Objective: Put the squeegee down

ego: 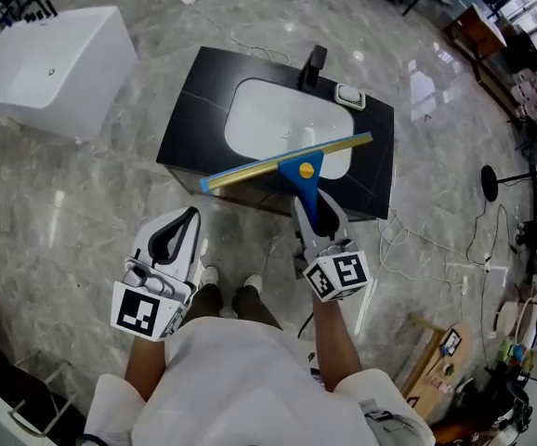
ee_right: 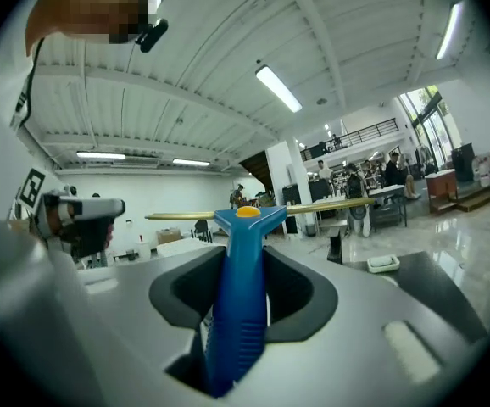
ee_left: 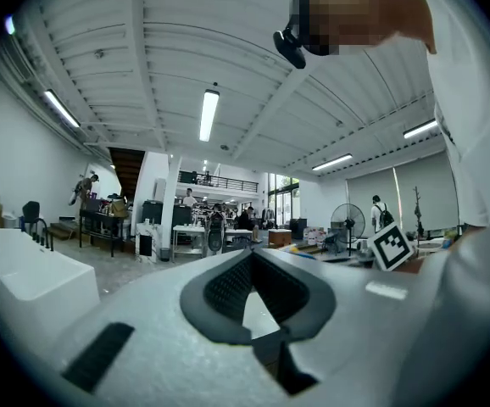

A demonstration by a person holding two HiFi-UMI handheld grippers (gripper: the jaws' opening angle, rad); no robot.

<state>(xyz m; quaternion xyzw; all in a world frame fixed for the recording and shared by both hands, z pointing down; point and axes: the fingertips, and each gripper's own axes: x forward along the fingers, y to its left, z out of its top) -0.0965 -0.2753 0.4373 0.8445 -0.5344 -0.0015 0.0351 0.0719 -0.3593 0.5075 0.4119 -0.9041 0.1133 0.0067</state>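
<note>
My right gripper point(ego: 320, 216) is shut on the blue handle of the squeegee point(ego: 287, 163). Its long yellow blade bar lies crosswise in the air over the near edge of the black sink counter point(ego: 189, 105). In the right gripper view the blue handle point(ee_right: 238, 295) runs up between the jaws of the right gripper point(ee_right: 243, 257), and the blade spreads level beyond them. My left gripper point(ego: 187, 219) hangs to the left, over the floor and apart from the counter. Its tips meet with nothing between them, as the left gripper point(ee_left: 250, 257) also shows in its own view.
The counter holds a white basin point(ego: 268, 110), a black faucet point(ego: 315, 63) at the back and a soap dish point(ego: 349, 96) at the back right. A white bathtub point(ego: 50, 63) stands far left. Cables point(ego: 408, 240) trail over the marble floor on the right.
</note>
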